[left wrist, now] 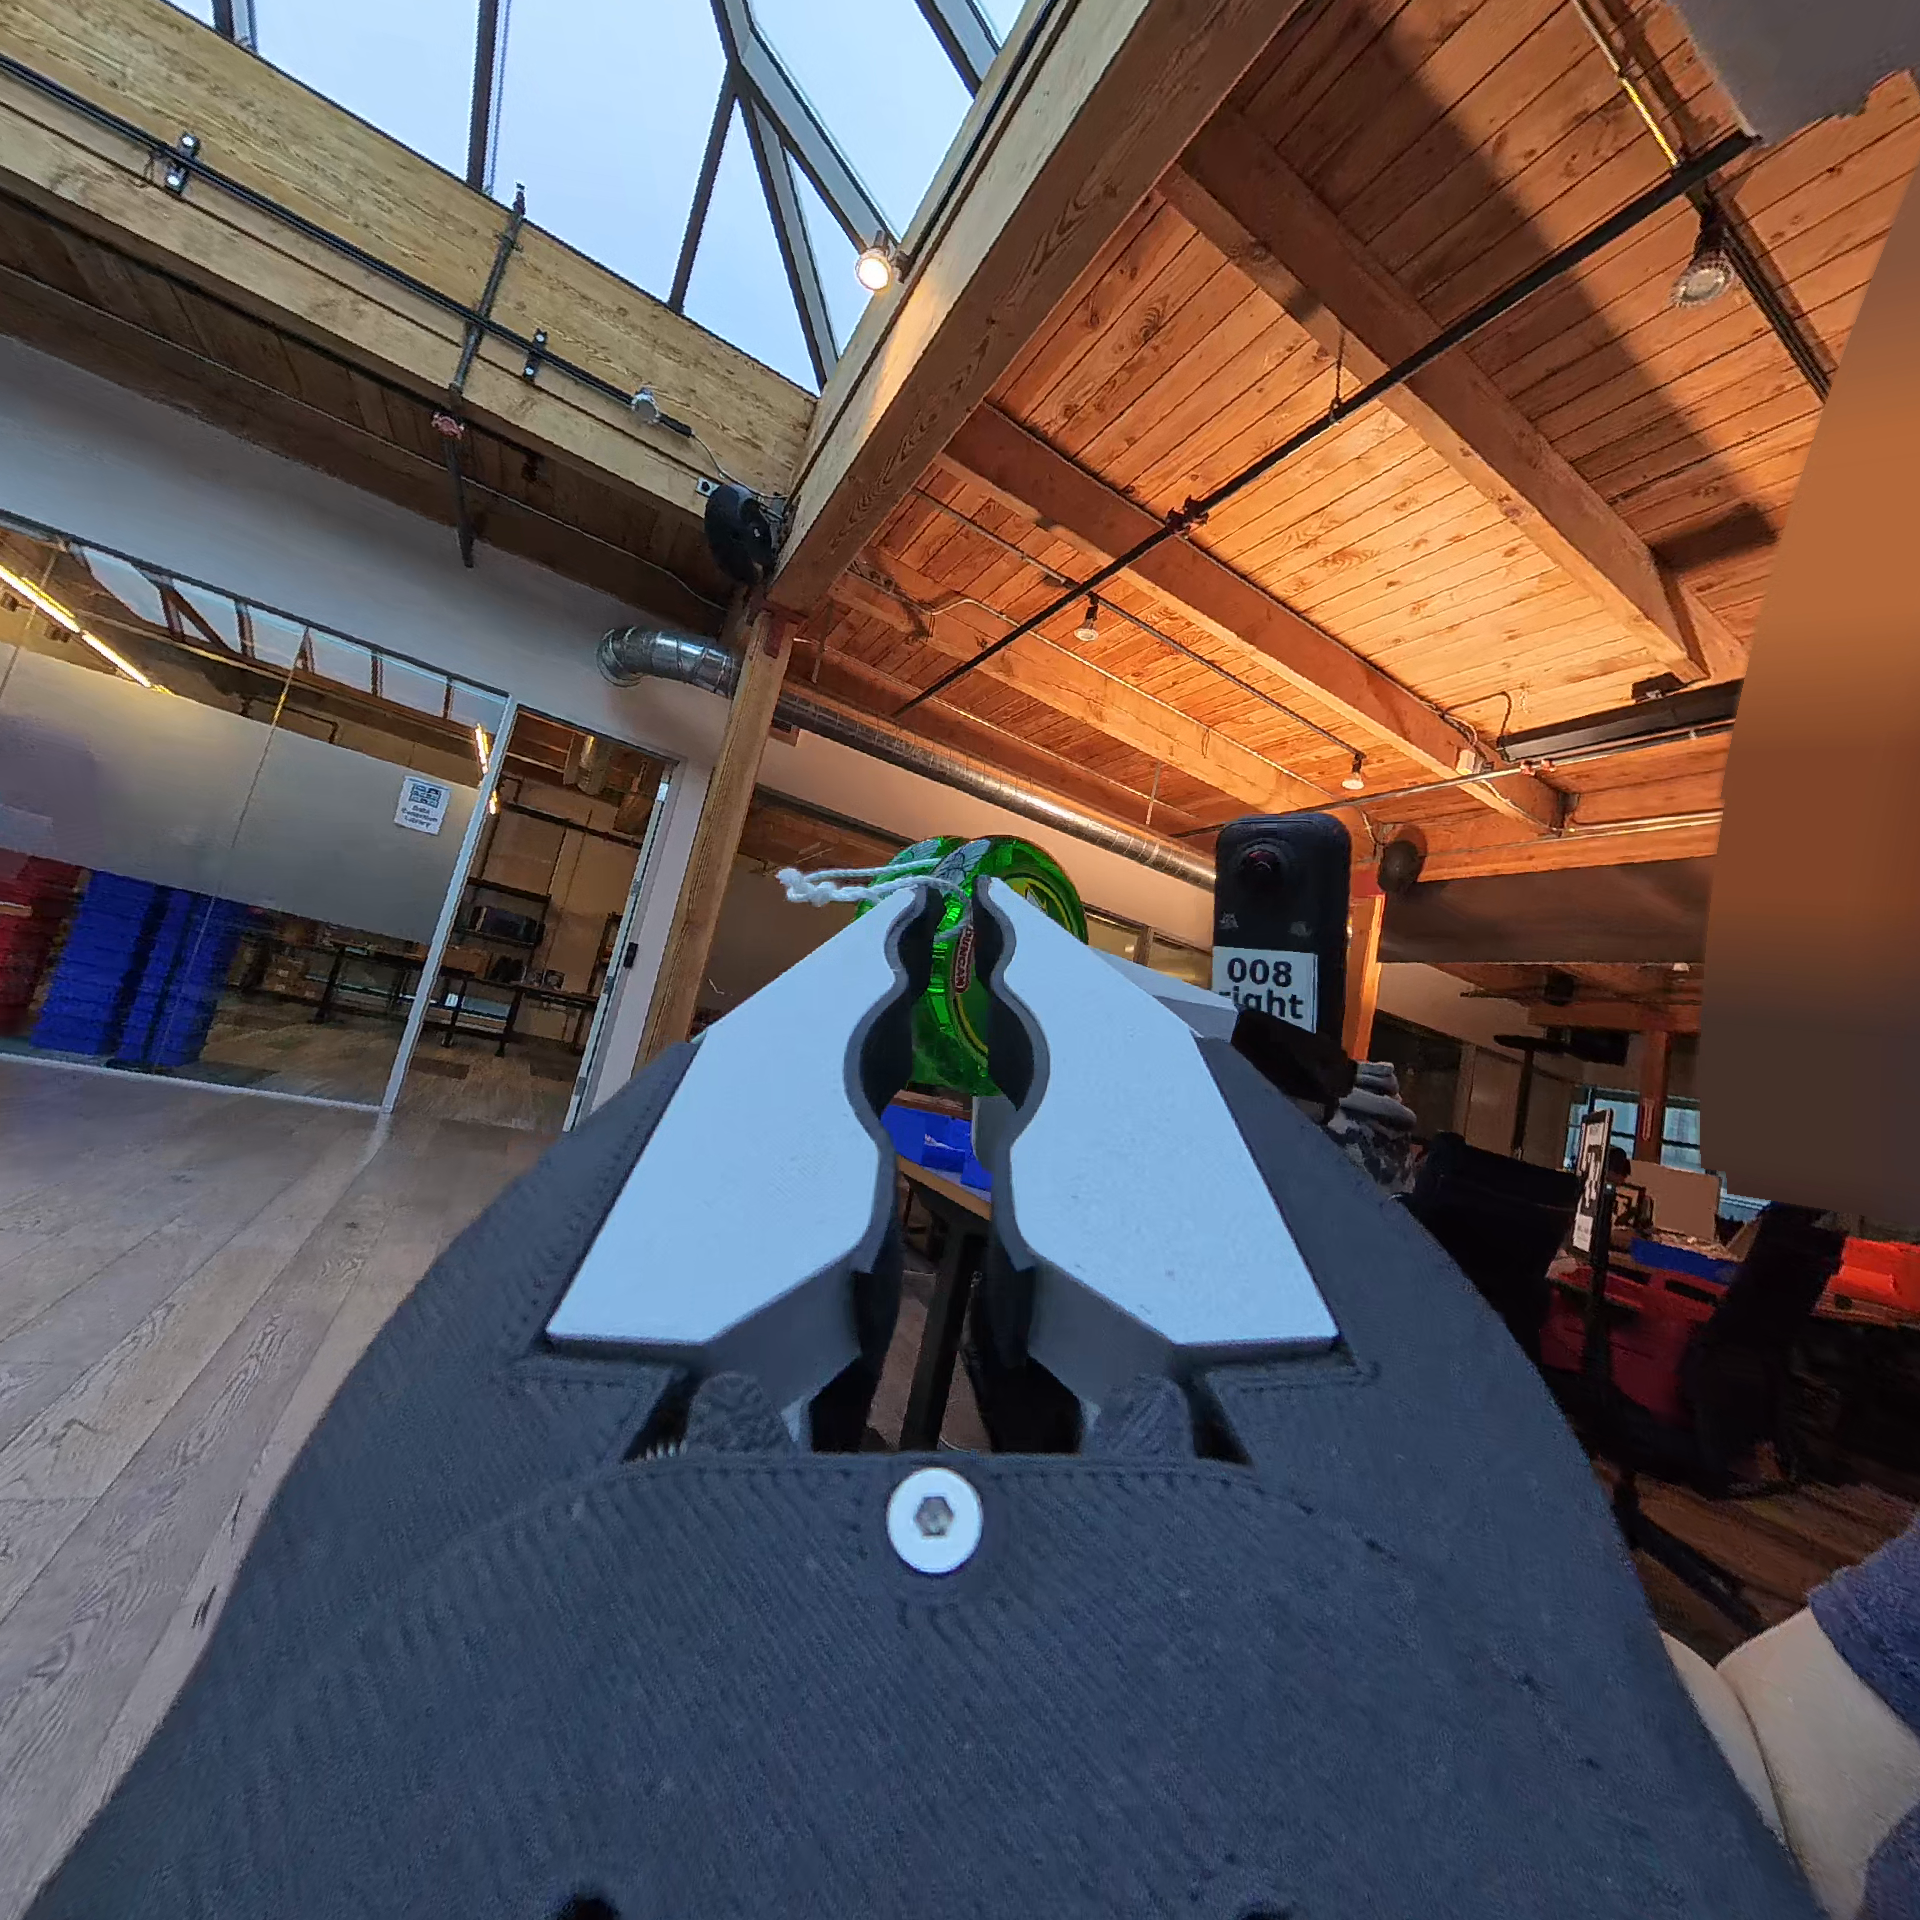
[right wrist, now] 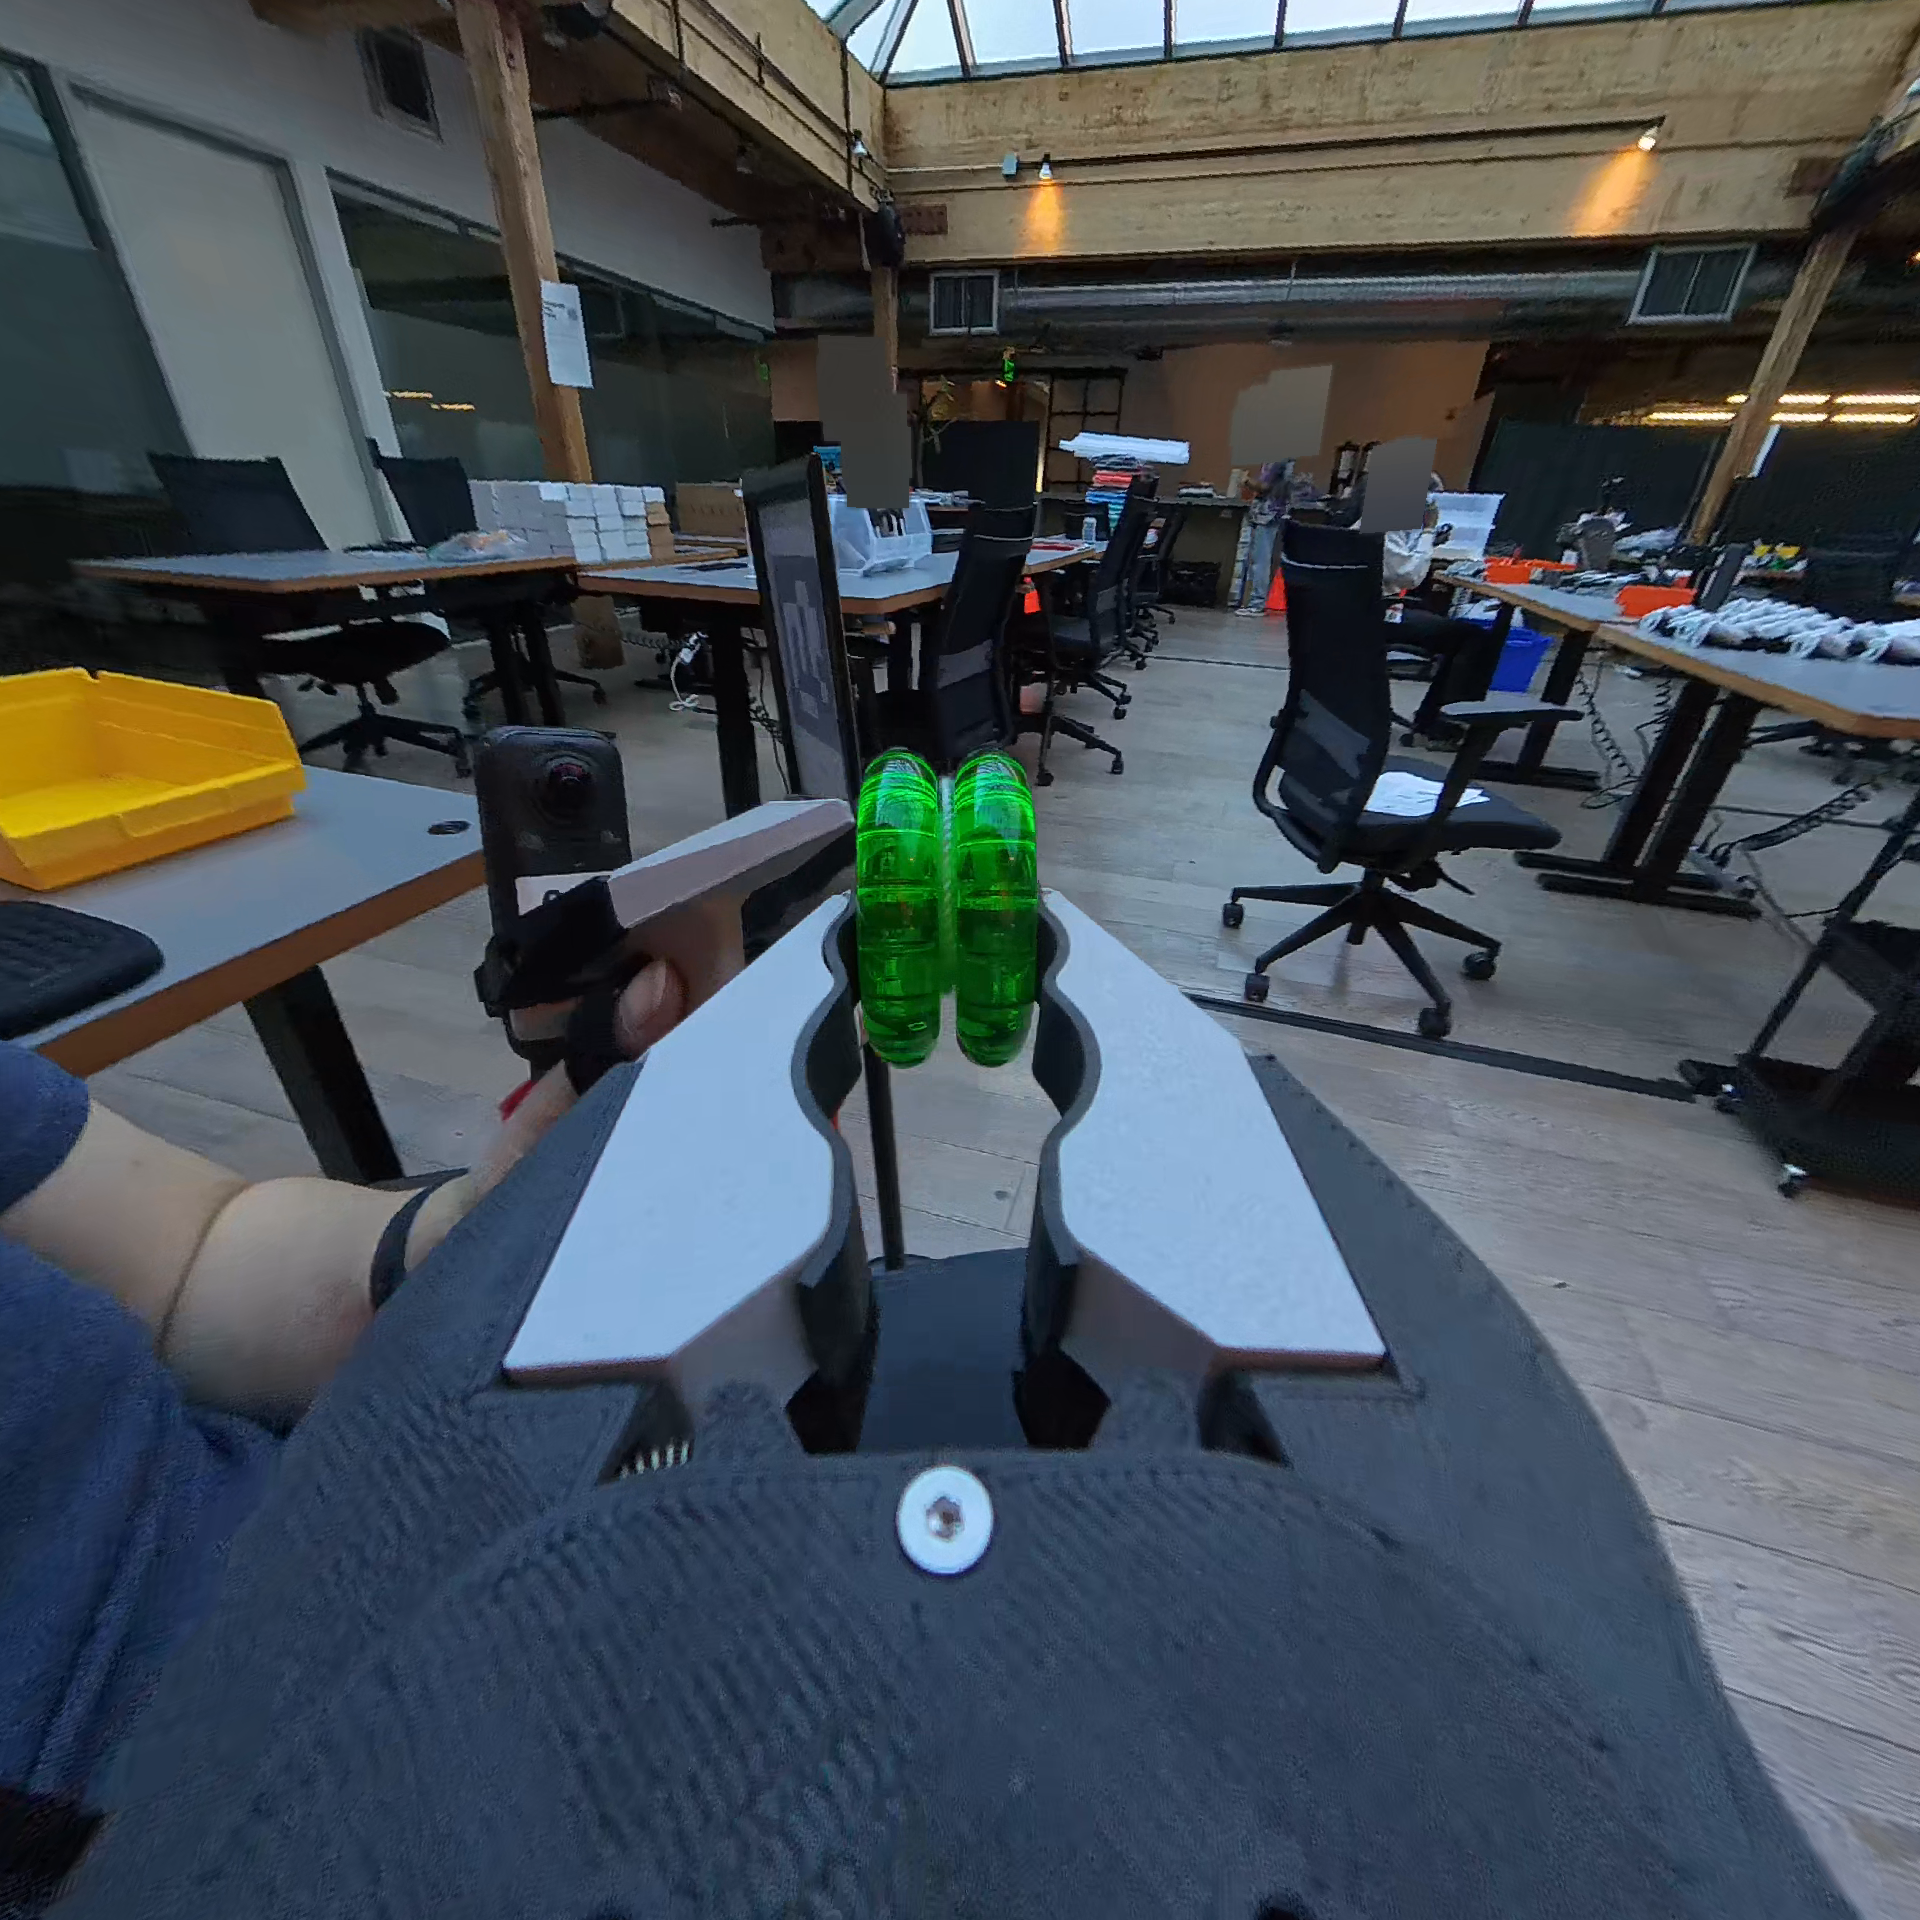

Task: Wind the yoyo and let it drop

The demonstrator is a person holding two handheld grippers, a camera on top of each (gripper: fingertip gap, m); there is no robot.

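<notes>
Both grippers raised in mid-air, clear of the desks.

Right gripper [right wrist: 948, 914]: its two silver fingers are clamped on the green yoyo [right wrist: 945, 920], one finger against each outer face. Yoyo sits at the fingertips, edge-on to the right wrist camera, both translucent halves showing with the groove running upright between them. Roughly the upper half rises above the tips.

Left gripper [left wrist: 951, 904]: comes in from the yoyo's side, tips nearly together, pinching the white string [left wrist: 831, 886] right at the yoyo's [left wrist: 971, 987] rim. A short knotted or looped end of string sticks out to the left of the tips. The yoyo lies just beyond these fingers, seen through the gap between them.

In the right wrist view, the left gripper's finger [right wrist: 727, 847] touches or nearly touches the yoyo's left half. A gloved hand [right wrist: 592, 987] holds that tool.

A yellow bin [right wrist: 125, 769] sits on the grey desk [right wrist: 343, 862] at left.
</notes>
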